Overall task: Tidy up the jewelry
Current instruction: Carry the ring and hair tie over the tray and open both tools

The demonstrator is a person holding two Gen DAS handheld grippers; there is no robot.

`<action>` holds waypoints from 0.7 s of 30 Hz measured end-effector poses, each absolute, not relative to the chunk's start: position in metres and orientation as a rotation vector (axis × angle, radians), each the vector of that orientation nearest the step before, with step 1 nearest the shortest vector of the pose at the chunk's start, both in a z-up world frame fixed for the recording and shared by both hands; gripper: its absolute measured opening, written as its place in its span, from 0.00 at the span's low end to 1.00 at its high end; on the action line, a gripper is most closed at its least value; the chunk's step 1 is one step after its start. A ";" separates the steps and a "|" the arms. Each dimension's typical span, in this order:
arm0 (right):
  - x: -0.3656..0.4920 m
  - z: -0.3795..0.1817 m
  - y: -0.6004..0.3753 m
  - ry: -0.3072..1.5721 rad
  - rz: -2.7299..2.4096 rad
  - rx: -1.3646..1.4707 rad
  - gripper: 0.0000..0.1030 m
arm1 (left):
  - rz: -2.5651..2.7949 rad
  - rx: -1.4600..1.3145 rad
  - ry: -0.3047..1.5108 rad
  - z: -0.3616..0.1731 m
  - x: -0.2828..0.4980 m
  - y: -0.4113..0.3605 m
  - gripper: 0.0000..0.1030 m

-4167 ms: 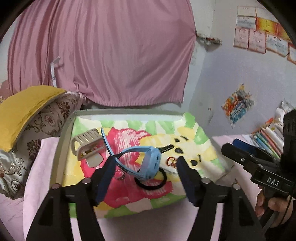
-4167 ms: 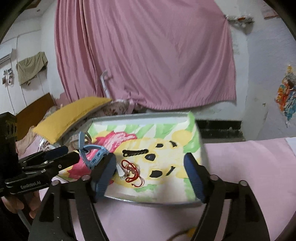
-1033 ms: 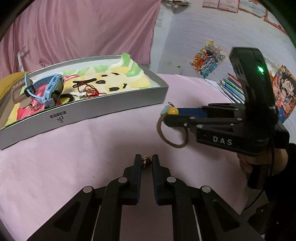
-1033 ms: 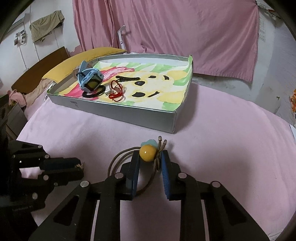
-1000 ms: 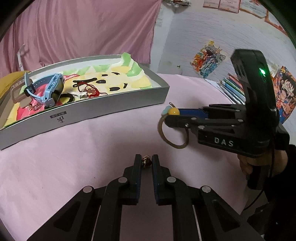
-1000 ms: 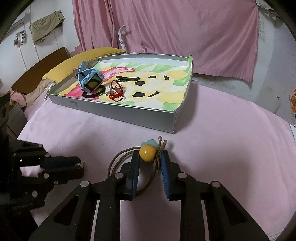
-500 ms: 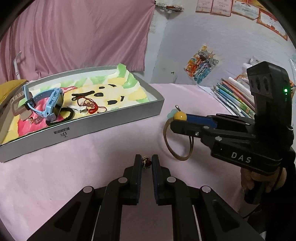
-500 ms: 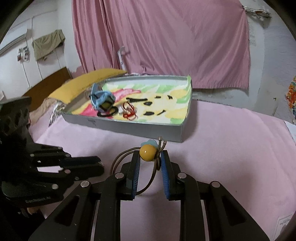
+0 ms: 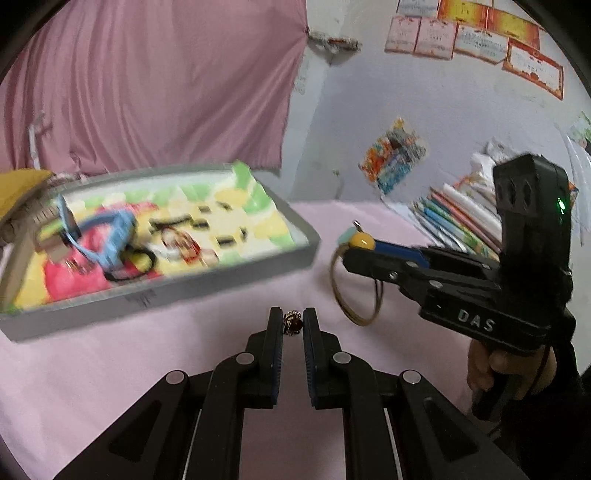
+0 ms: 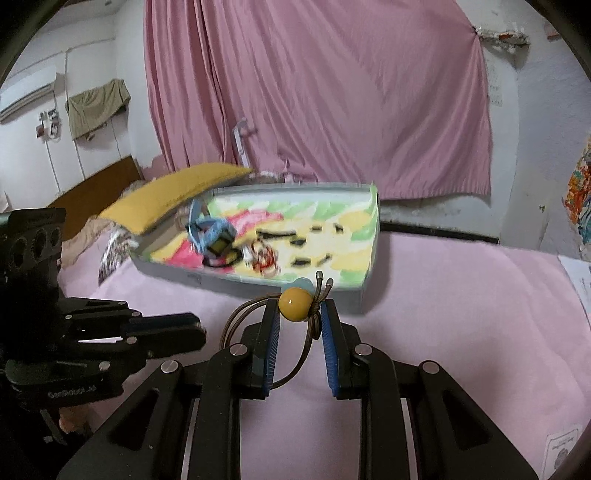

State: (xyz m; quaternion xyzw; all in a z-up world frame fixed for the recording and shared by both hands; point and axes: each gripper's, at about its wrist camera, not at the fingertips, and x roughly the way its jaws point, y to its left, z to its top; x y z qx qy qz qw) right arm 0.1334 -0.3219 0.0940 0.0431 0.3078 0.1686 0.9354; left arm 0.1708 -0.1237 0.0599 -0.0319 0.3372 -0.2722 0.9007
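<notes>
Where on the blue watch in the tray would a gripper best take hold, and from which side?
Probably the strap. The blue watch sits toward the left end of the tray, and its band arches up off the liner as an open loop, so one finger could pass under it. Come down from above: the tray's raised walls block a level approach. Motion blur hides the finer details.

Pink curtain (image 10: 314, 103), yellow pillow (image 10: 177, 192), stacked books (image 9: 458, 225), wall certificates (image 9: 472, 33), pink bedsheet (image 10: 443, 314).

right gripper (image 10: 298, 314) clamped on hair tie (image 10: 293, 300), yellow bead up; tray (image 10: 258, 282) just behind, left gripper (image 10: 192, 332) left of it.
</notes>
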 end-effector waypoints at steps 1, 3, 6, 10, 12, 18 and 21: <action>0.134 0.097 -0.321 0.617 0.344 0.093 0.19 | -0.544 -0.068 0.673 0.065 0.173 -0.121 0.10; 0.135 0.106 -0.319 0.571 0.346 0.108 0.19 | -0.512 -0.072 0.630 0.072 0.177 -0.116 0.10; 0.136 0.117 -0.316 0.516 0.362 0.136 0.19 | -0.463 -0.071 0.551 0.086 0.182 -0.107 0.10; 0.144 0.128 -0.308 0.449 0.361 0.164 0.19 | -0.401 -0.081 0.464 0.099 0.194 -0.096 0.10; 0.148 0.131 -0.303 0.416 0.351 0.165 0.19 | -0.377 -0.093 0.435 0.102 0.200 -0.091 0.10; 0.173 0.133 -0.291 0.330 0.307 0.181 0.19 | -0.315 -0.097 0.323 0.103 0.216 -0.079 0.10; 0.188 0.129 -0.284 0.324 0.294 0.173 0.19 | -0.287 -0.079 0.304 0.097 0.226 -0.078 0.10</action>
